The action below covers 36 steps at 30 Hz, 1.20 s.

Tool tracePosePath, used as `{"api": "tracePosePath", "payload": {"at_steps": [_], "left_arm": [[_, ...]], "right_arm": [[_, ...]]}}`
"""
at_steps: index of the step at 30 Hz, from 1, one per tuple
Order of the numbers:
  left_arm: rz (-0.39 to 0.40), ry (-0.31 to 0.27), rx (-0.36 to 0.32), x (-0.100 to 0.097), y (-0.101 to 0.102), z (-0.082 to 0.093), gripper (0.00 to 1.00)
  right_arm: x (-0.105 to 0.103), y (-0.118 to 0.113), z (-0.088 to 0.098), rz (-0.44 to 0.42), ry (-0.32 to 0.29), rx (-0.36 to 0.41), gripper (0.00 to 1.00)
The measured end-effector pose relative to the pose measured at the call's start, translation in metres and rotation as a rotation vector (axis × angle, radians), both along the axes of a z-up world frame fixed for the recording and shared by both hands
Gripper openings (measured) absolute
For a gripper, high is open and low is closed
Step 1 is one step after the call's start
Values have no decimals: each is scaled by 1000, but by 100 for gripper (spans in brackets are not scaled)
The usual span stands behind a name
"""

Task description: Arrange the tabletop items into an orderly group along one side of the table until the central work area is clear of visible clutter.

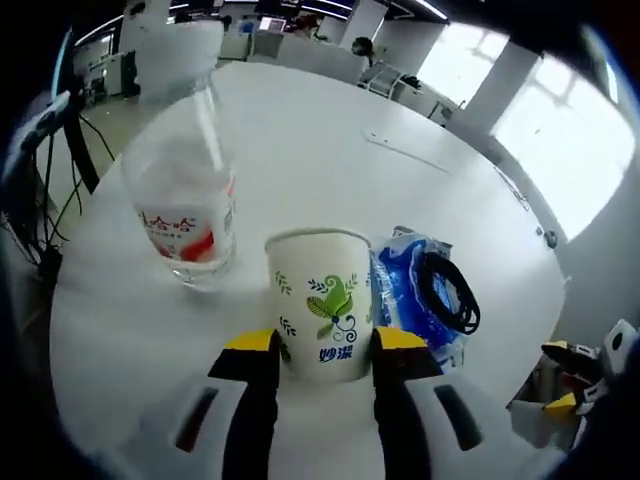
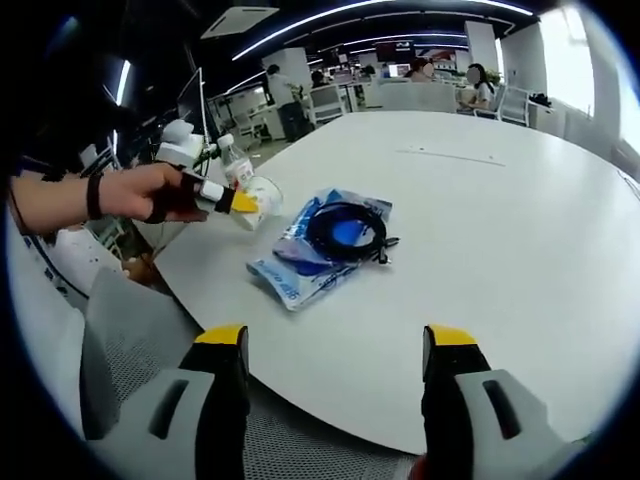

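On the table (image 1: 330,140), big, white and round, the tidy-up is under way along 1 edge. Largest of the items, the blue packet (image 2: 325,240) with a coiled black cable (image 2: 345,228) on top, lies at about 11 o'clock in the right gripper view, still a little in from the rim. Next, the clear water bottle (image 1: 185,190) stands at 10 o'clock in the left gripper view, just beside the paper cup (image 1: 320,300), which sits dead centre between the yellow-tipped jaws. The left gripper (image 1: 322,350) has those jaws pressed against both sides of the cup, so it looks gripped, with a hand (image 2: 140,192) behind it. The right gripper (image 2: 338,345) hangs off the table edge, jaws spread wide, holding nothing.

My read: the cup is being placed next to the bottle. Next, release it upright, then nudge the packet over to join them. Beyond, an open office with desks, chairs, bright windows and ceiling strip lights.
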<state>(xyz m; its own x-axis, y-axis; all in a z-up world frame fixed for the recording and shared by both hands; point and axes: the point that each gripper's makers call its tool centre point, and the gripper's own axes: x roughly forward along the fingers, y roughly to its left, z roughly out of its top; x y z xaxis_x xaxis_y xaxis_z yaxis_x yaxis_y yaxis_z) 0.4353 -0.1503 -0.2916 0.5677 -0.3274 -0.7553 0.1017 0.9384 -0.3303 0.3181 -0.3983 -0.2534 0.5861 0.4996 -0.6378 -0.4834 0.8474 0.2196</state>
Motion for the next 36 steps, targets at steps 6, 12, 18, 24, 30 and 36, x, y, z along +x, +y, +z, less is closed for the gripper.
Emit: {"api": "tracePosePath", "payload": {"at_steps": [6,12,18,24,30,36], "left_arm": [[-49,-32,65,-27,1,3,36],[-157,-81,170,-57,-10,7,36],[-227,-110,200,-76,-25,14,36],[-269,-146,219,-83,-35,21,36],[-336,-170,233,-90,-50,21,36],[-442,-251,248,-94,-72,31,36]], "right_arm": [[5,11,3,14,-8,36,70],[7,21,3,57,-7,47,69],[8,32,5,90,-5,72,68],[8,40,8,130,-6,82,67],[11,43,12,160,-17,82,67],[10,53,17,181,-22,100,66]]}}
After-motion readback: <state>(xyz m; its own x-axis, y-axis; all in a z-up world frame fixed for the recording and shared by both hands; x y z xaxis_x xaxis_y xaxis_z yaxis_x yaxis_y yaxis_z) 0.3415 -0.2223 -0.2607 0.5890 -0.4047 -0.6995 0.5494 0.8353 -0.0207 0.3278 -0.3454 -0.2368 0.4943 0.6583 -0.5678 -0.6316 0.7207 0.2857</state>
